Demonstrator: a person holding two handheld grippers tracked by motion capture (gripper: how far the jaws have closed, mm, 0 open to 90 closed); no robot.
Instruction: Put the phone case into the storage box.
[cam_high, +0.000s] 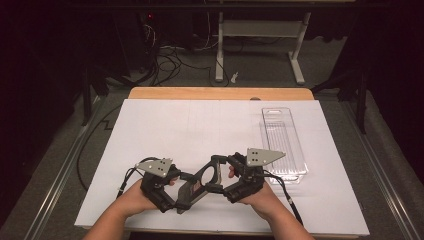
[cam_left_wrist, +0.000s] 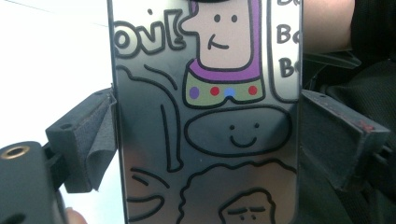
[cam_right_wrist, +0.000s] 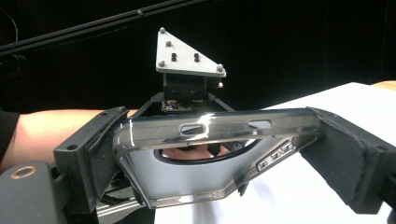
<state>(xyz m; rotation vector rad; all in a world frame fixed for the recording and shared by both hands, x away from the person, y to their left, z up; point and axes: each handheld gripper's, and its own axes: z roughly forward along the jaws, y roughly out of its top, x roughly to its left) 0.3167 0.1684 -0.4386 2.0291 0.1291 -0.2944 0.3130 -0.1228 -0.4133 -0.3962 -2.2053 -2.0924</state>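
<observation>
We hold a phone case above the near edge of the white sheet that covers the table, and we take that case as our landmark.

Our left gripper meets the case at its left end. In the left gripper view the case stands between the two black jaws, its back printed with cartoon figures, and both pads press on its long edges, so this gripper pinches the case across its width.

Our right gripper meets the case at its right end, where the large camera opening is. In the right gripper view the jaws pinch the case by its clear rim, one pad on each side, with the hollow inside and the side buttons turned toward the camera. Beyond the case in that view we see the left gripper with its grey three-cornered plate.

A clear plastic tray lies on the sheet to the right of the case and farther from us, just beside the right gripper. Our hands sit just behind the case, toward the near edge.
</observation>
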